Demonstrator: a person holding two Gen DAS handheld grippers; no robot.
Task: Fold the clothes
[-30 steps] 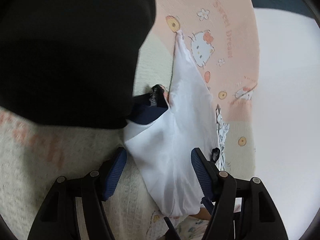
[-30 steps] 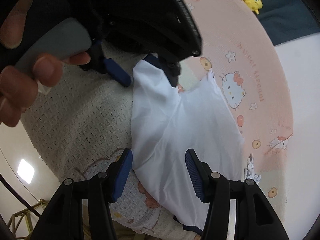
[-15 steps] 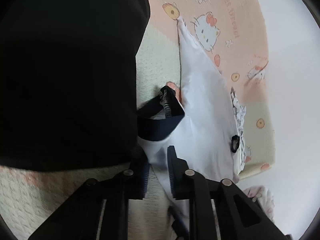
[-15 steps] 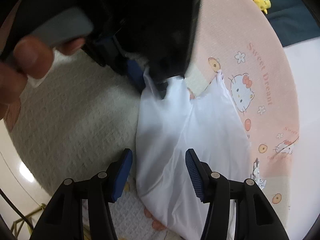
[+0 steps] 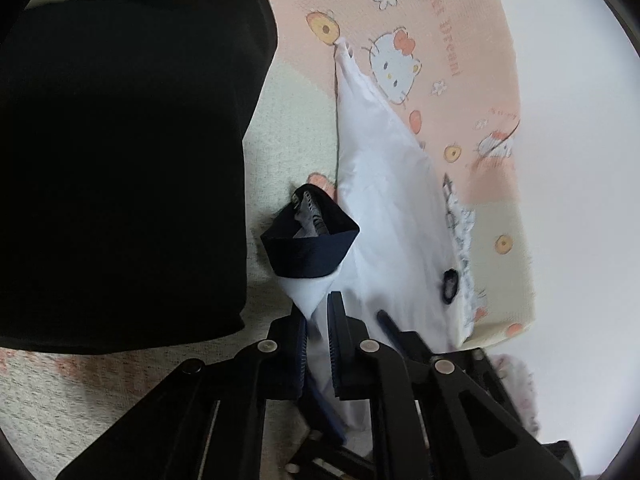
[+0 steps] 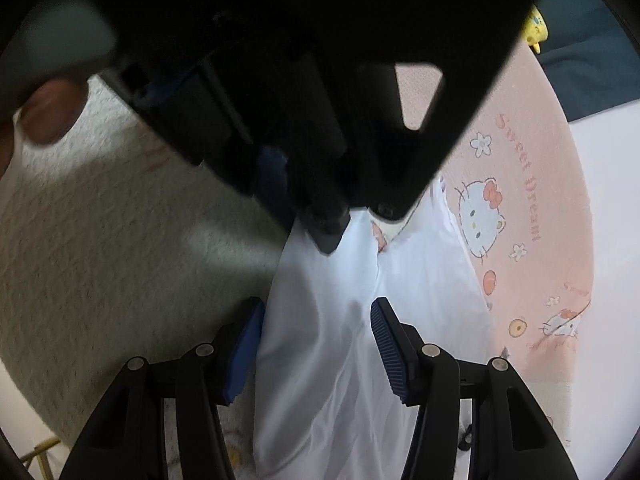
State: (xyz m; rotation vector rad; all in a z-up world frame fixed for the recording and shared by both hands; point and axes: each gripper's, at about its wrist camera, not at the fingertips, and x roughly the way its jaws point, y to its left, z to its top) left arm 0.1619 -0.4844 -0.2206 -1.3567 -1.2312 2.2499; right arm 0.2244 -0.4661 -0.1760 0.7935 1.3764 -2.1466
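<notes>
The white garment (image 5: 384,216) with its navy cuff (image 5: 310,250) lies on the pink and cream cartoon-cat blanket (image 5: 472,92). Your left tool (image 5: 317,322) is pinched onto a white fold just below that cuff. Your right tool (image 6: 318,344) stands wide open, its blue pads either side of the cloth, probably just above it. Your fingertip (image 6: 52,114) shows blurred at top left.

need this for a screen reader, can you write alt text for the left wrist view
The left gripper is shut on a corner of a white garment with a navy collar, which lies on a pink and cream cartoon-cat blanket. A large black shape, out of focus, fills the left of the view.
</notes>
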